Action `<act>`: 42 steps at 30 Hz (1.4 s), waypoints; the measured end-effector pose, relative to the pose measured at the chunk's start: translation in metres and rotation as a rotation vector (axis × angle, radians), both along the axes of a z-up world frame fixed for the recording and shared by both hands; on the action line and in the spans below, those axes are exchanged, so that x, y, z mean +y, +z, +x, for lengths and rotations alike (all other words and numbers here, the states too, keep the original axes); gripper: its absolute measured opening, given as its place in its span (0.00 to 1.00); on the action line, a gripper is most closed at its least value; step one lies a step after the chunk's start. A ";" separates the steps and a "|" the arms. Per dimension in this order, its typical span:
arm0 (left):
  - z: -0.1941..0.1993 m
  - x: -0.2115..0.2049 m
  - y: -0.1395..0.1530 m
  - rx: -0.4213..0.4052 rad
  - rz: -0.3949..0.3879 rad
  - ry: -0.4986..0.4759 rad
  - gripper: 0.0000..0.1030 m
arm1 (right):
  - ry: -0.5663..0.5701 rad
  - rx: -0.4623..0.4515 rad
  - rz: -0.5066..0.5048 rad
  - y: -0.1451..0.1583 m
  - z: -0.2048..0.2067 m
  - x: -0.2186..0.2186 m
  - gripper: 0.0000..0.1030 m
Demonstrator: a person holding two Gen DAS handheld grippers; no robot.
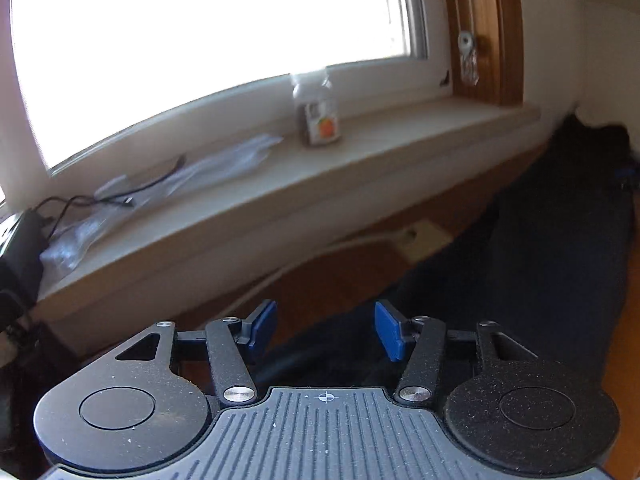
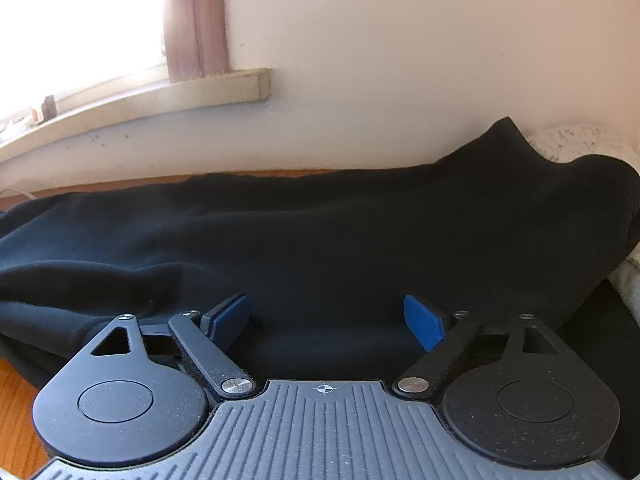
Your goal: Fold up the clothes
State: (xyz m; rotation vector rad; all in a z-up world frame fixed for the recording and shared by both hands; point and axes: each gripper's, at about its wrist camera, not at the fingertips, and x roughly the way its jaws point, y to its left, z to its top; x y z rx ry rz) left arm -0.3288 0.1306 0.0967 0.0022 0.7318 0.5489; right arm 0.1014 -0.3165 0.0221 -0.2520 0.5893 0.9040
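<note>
Blue-padded fingers (image 2: 228, 320) of the right gripper (image 2: 326, 322) stand wide apart over the black garment (image 2: 320, 232), gripping nothing. Left gripper (image 1: 326, 330) is likewise apart and empty. The garment stretches along the wooden surface's (image 1: 332, 280) far edge, below the windowsill (image 1: 360, 152) with a bottle (image 1: 318, 114).

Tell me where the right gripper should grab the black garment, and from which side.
Probably the near edge of the black garment, just ahead of the open right gripper, coming in low from the front. The cloth lies spread flat there, while its far end is bunched against the wall.
</note>
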 end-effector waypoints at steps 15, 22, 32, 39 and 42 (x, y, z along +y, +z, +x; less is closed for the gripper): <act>-0.048 0.028 -0.013 -0.021 0.079 0.172 0.09 | -0.010 -0.003 -0.007 0.001 0.000 -0.001 0.83; -0.080 0.027 0.009 -0.046 0.078 0.271 0.51 | -0.009 -0.003 -0.008 0.004 0.001 -0.001 0.83; -0.196 -0.037 0.007 -0.130 0.046 0.383 0.67 | -0.010 -0.001 -0.010 0.007 0.003 -0.002 0.83; -0.237 -0.057 -0.008 -0.186 0.003 0.450 0.71 | -0.011 -0.001 -0.013 0.006 0.003 -0.002 0.84; -0.242 -0.064 -0.007 -0.208 0.007 0.458 0.71 | -0.012 -0.003 -0.015 0.006 0.002 -0.002 0.84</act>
